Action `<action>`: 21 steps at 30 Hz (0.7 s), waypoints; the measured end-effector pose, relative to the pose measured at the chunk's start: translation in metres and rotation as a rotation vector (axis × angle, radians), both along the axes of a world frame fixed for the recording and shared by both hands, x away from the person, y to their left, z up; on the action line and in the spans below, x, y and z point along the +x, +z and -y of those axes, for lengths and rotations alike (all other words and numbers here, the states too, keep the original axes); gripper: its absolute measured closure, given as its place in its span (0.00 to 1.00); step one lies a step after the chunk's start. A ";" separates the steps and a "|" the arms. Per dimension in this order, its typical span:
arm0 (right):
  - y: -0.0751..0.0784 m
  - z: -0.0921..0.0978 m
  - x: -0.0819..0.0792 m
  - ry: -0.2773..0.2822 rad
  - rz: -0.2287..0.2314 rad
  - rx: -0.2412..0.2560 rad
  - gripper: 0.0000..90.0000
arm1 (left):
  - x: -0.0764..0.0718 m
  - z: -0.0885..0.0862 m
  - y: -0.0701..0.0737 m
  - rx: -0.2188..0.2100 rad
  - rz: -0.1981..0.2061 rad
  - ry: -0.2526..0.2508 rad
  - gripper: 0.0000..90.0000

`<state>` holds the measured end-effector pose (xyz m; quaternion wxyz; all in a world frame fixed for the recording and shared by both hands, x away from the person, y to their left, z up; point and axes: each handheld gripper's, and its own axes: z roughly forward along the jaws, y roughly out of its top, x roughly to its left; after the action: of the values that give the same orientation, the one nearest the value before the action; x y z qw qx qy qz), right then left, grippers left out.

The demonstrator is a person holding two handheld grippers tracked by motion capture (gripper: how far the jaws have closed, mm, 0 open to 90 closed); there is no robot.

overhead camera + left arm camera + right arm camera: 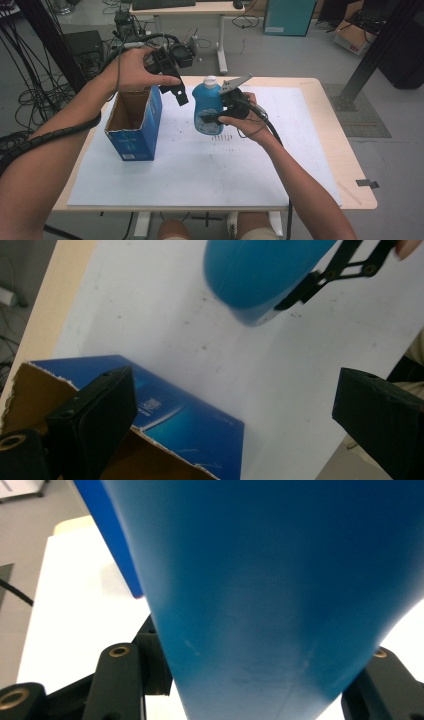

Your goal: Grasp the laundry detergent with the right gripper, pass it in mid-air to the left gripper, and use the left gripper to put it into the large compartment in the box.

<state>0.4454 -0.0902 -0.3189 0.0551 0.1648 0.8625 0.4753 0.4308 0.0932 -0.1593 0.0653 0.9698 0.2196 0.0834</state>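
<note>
Right gripper has its 2 jaws clamped on the lower body of the blue bottle, which looks held just above the white sheet, right of the open blue box. Left gripper hangs over the box's right edge, jaws spread wide, holding nothing.

My read: the step is getting the bottle into the box.
- Keep the bottle upright, white cap on top; the grip sits low, so it could tip.
- Lift enough to clear the box wall, then lower straight in.
- Left gripper could pinch the box wall to stop it sliding.

Views:
- Left gripper view: bottle base looks clear of the sheet, and the box's torn cardboard rim is visible.
- Right gripper view: both jaws tight against the bottle.
- High view: overall layout and spacing.
</note>
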 end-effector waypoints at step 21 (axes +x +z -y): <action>0.007 -0.046 -0.006 0.229 0.061 0.001 0.47 | -0.006 0.015 -0.004 0.077 -0.103 -0.160 0.05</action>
<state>0.4397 -0.0440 -0.3114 0.0262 0.0506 0.8733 0.4839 0.4252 0.0783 -0.1634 0.0230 0.9890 0.1414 0.0363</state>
